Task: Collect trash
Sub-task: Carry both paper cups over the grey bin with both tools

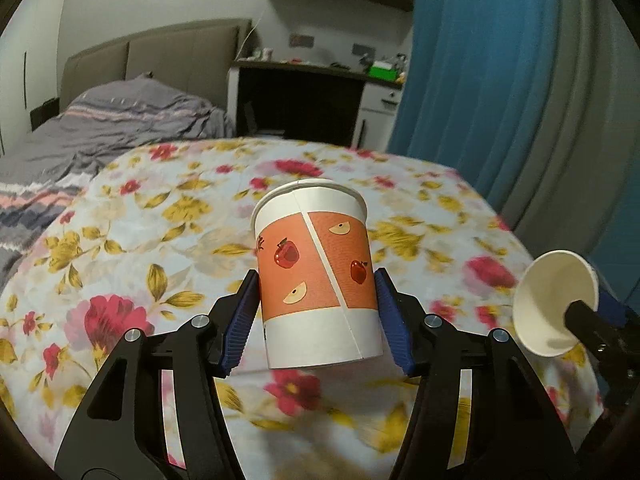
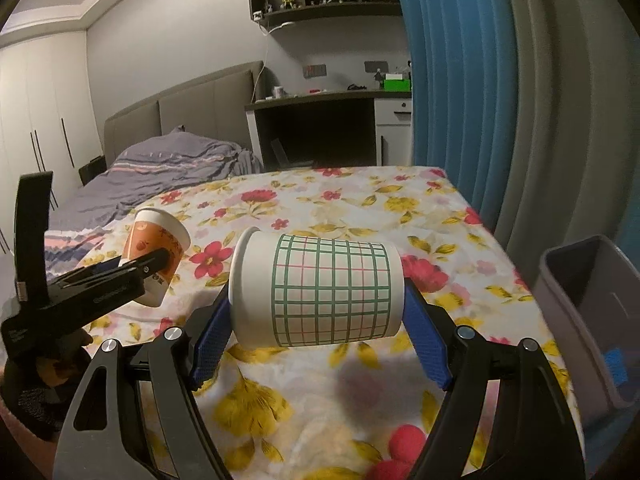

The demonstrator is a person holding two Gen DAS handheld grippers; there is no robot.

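An orange paper cup with apple prints [image 1: 316, 248] stands upright between the blue pads of my left gripper [image 1: 316, 276], which is shut on its lower half and holds it just above the floral tablecloth [image 1: 160, 220]. My right gripper [image 2: 318, 296] is shut on a white cup with a green grid [image 2: 320, 292], lying sideways with its mouth to the left. The left wrist view shows that cup's open mouth [image 1: 556, 300] at the far right. The right wrist view shows the orange cup [image 2: 156, 240] in the left gripper [image 2: 150, 262] at the left.
A grey plastic bin [image 2: 580, 292] stands beside the table's right edge, with something blue [image 2: 614, 364] inside. A blue curtain [image 2: 460, 80] hangs behind it. A bed [image 2: 160, 172] and a desk [image 2: 320, 128] lie beyond the table. A gloved hand [image 2: 52, 372] holds the left gripper.
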